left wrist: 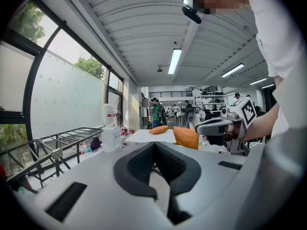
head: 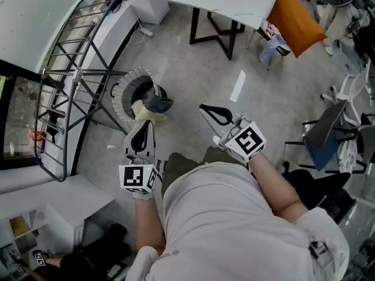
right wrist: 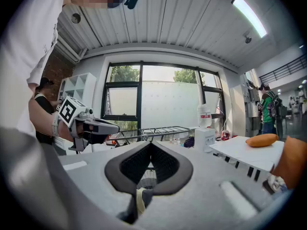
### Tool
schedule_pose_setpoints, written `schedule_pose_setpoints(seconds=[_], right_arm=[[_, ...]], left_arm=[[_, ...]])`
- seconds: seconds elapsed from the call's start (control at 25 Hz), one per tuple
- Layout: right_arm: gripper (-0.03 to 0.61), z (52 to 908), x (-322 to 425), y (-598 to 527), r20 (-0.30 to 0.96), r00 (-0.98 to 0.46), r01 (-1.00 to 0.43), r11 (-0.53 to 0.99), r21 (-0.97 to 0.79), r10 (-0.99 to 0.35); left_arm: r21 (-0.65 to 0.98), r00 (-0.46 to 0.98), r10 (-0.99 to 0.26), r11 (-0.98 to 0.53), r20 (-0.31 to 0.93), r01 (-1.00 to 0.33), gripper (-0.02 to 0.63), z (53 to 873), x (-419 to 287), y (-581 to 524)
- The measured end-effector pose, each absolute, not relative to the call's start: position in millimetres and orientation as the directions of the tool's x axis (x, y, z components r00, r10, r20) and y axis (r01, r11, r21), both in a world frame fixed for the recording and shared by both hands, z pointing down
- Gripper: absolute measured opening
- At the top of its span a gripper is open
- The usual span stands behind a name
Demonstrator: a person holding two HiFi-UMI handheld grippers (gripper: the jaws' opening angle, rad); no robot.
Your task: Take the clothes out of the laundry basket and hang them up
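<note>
Clothes [head: 149, 107], a cream piece and a dark one, lie heaped in the laundry basket [head: 120, 92]. I see none hanging on the drying rack [head: 70, 75] just left of the basket, so I judge the whole job is ahead. My left gripper [head: 142, 127] hovers just short of the basket and my right gripper [head: 206, 110] is off to its right, both with jaws pressed together on nothing. Only the head view shows the basket whole. The gripper views look level over it, showing the bare rack top, windows and people far beyond the basket.
</note>
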State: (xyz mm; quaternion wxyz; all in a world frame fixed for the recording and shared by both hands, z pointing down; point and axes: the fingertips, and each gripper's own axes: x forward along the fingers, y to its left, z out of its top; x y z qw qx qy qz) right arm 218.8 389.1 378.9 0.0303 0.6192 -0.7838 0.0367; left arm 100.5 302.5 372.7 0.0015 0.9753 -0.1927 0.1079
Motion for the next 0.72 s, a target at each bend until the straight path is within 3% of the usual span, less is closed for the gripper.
schedule_pose_setpoints(seconds=[0.36, 0.72], right_arm=[[0.006, 402.6, 267.4, 409.5, 0.110, -0.189, -0.977, 0.176, -0.124, -0.976], [0.006, 437.3, 276.0, 373.9, 0.190, -0.202, -0.964, 0.161, -0.211, -0.961]], left_arm=[[-0.060, 0.891, -0.361, -0.932, 0.274, -0.359, 0.000, 396.6, 140.1, 316.5], [-0.030, 0.847, -0.404, -0.907, 0.344, -0.421, 0.000, 429.6, 131.4, 269.1]])
